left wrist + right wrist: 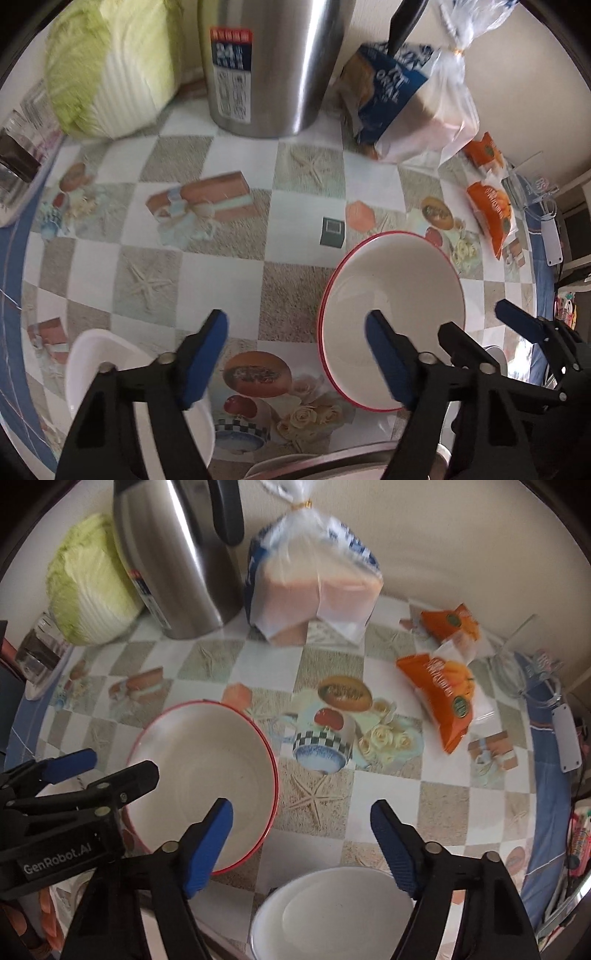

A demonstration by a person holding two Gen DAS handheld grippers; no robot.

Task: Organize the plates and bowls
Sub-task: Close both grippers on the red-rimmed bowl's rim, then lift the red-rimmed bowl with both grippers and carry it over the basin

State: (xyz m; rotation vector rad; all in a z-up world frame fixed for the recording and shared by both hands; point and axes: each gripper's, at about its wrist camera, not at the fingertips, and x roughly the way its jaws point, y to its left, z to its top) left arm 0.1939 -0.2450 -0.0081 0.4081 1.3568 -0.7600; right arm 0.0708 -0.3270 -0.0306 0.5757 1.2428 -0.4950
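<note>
So both claws are pointing steeply down at a table covered in a checkered cloth (221, 266) printed with starfish and pictures of food. Starting with the left gripper (295, 354): its blue-padded jaws stand apart with nothing between them, just cloth under the gap. Off its left finger sits a white bowl (107, 354), partly hidden behind that finger. Off its right finger there's a red-rimmed plate (391, 295), and that finger's tip overlaps the plate's near edge, though I can't tell if it actually touches. Further out ahead of this claw, from left to right, are a head of napa cabbage (110, 66), a tall steel thermos (273, 66) and a bagged loaf of bread (406, 103), all lined up along the wall. Two orange snack packets (487, 192) lie off to the right of the plate. Moving over to the right gripper (301, 836): it's also released, jaws spread and holding nothing. The same red-rimmed plate is at its left finger, with that tip over the plate's inside; touching or not, can't say. Below the gap, close to the claw, is a second white bowl (332, 915), sitting upright between the two fingers but not pinched. The left claw shows up at the left edge of this view, just beside the plate.
</note>
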